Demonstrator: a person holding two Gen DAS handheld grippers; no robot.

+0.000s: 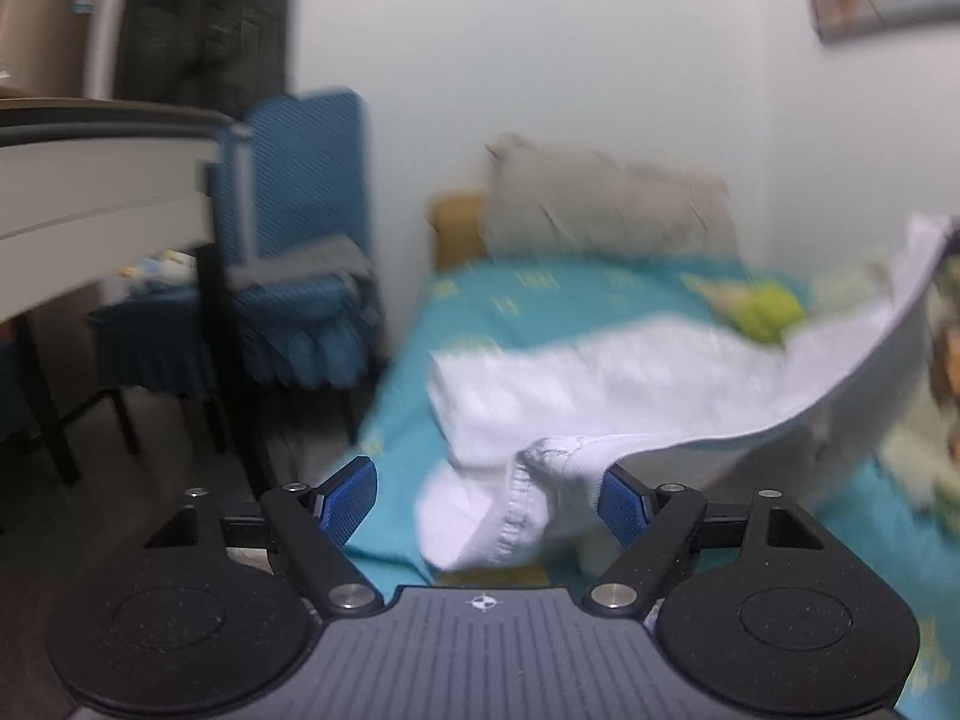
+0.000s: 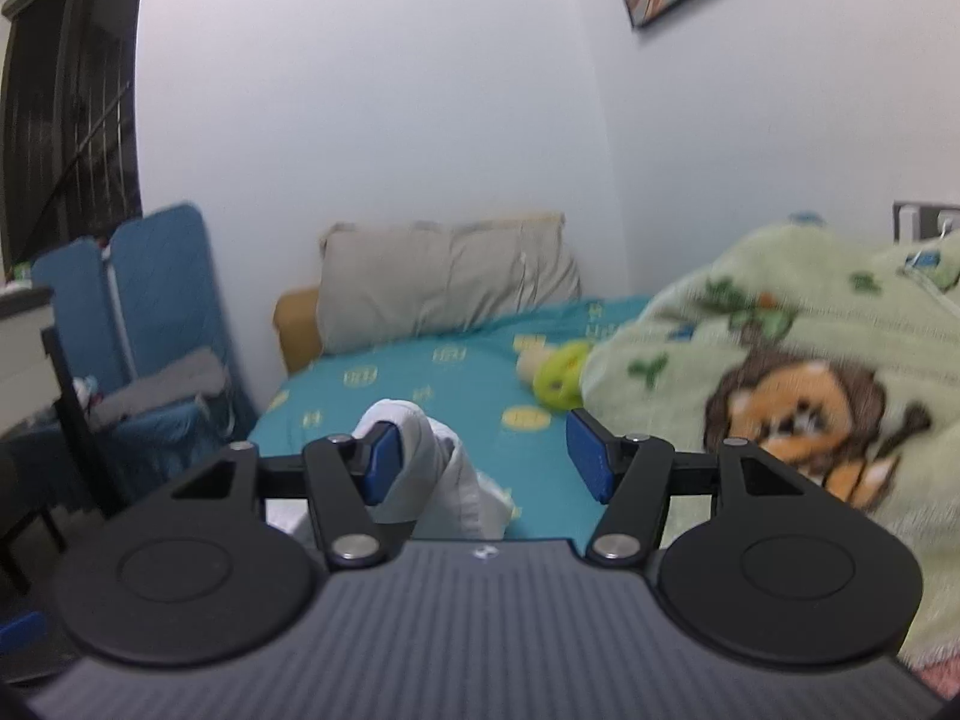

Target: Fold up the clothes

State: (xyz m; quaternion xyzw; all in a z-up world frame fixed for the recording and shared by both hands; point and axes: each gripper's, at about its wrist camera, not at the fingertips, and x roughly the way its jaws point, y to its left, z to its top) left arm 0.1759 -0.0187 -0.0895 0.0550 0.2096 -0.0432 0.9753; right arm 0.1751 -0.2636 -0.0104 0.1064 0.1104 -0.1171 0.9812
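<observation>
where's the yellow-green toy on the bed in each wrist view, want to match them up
Left wrist view: the yellow-green toy lies right of centre on the teal sheet, just beyond the white garment.
Right wrist view: the toy sits right of centre on the sheet, against the left edge of the green lion blanket.
Shared landmark: the beige pillow at the head of the bed, against the wall.

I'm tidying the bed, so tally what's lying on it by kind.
White garment: 1
Grey pillow: 1
Green cartoon blanket: 1
Lime-green toy: 1
Total: 4
</observation>
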